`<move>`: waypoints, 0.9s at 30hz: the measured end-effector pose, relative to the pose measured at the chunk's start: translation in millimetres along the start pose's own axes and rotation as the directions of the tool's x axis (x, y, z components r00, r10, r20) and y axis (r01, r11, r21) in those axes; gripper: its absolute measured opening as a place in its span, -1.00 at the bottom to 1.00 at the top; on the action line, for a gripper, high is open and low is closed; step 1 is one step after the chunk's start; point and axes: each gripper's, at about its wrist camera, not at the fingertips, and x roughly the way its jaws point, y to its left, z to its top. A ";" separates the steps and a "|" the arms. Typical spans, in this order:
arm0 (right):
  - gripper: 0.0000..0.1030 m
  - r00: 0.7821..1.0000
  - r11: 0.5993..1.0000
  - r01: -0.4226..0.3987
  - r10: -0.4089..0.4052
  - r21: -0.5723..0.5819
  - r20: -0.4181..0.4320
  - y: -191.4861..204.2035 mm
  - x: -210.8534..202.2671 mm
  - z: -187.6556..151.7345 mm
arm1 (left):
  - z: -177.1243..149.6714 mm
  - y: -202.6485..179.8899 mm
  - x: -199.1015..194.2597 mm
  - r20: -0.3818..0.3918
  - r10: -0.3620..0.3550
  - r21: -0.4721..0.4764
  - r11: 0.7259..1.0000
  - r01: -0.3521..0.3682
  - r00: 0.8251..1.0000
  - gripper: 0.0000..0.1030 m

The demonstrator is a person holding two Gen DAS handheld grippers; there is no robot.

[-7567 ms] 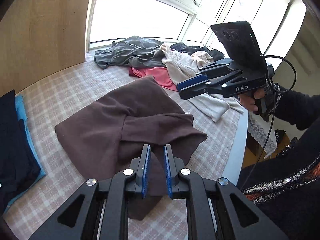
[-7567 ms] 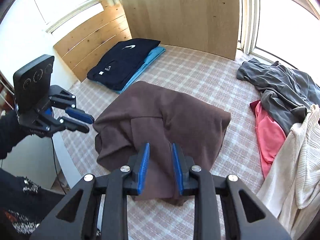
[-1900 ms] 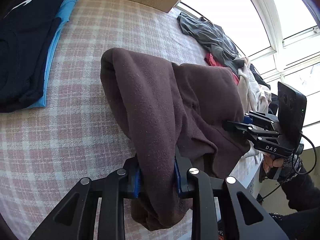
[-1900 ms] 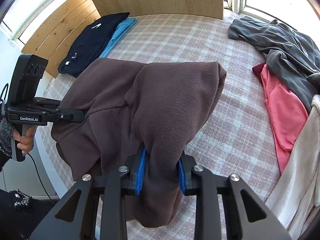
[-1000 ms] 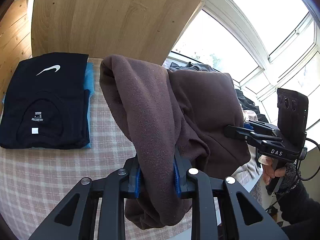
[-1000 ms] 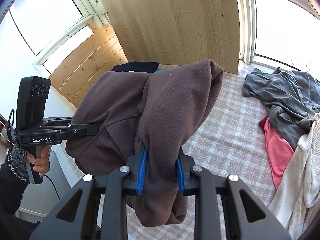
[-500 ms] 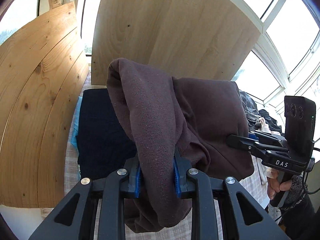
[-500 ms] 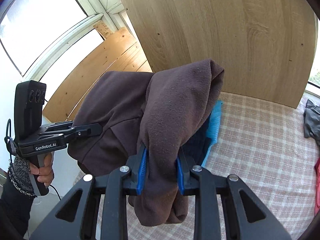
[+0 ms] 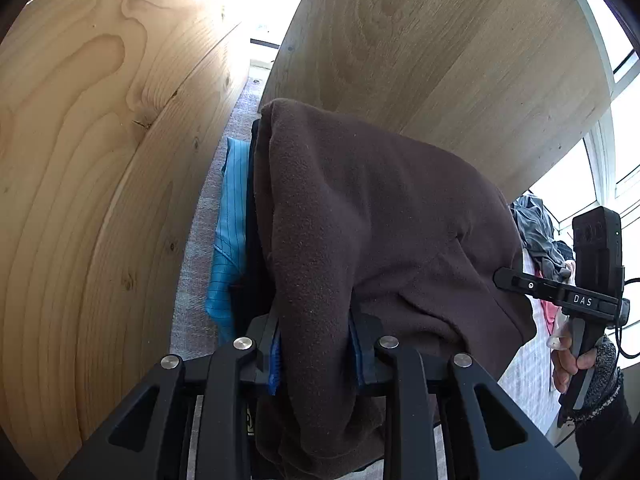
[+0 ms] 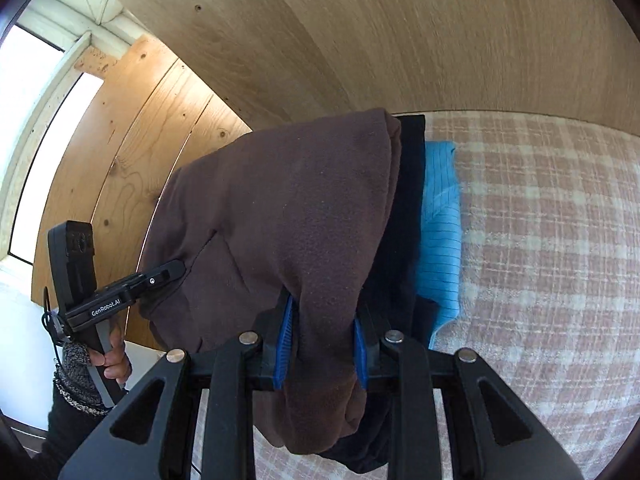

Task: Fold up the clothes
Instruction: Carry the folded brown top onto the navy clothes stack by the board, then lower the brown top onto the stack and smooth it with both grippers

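The left gripper (image 9: 316, 346) and the right gripper (image 10: 322, 350) each pinch a bunched edge of the folded brown fleece (image 9: 380, 240), which hangs between them. It is over the dark top (image 10: 408, 200) and blue shirt (image 10: 440, 232) stacked on the checked cover (image 10: 540, 240), beside the wood panels (image 9: 100, 160).

Daylight scene, strongly lit. Window panes (image 9: 624, 168) to the right of the left gripper (image 9: 316, 344) and windows (image 10: 36, 92) far left of the right gripper (image 10: 320, 344) are blown out to white. Glare washes the upper wooden panel (image 9: 168, 4). Fisheye bending curves all edges; dark vignette fills corners. Brown fleece (image 10: 288, 208) sharp, unblurred.
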 end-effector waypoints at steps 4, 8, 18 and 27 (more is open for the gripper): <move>-0.43 1.000 0.997 0.027 -0.027 -0.068 -0.002 8.5 0.2 -2.7 | -0.7 -3.4 0.9 0.002 0.028 0.028 0.999 -0.029 1.000 -0.41; -0.38 0.999 0.999 -0.024 0.025 -0.042 0.022 1.6 -24.1 1.5 | -5.6 -3.5 -28.4 0.056 0.055 0.009 0.998 -0.055 0.997 -0.32; -0.90 0.978 0.939 0.109 -0.043 -0.325 0.205 72.7 -83.8 -22.3 | -25.1 -38.7 -93.8 0.185 -0.015 0.181 0.983 -0.019 0.983 -0.64; -0.90 0.979 0.894 0.203 -0.172 -0.399 0.112 75.2 -9.9 -30.9 | -63.0 -53.1 -21.8 -0.005 0.046 0.357 0.933 -0.041 0.999 -0.67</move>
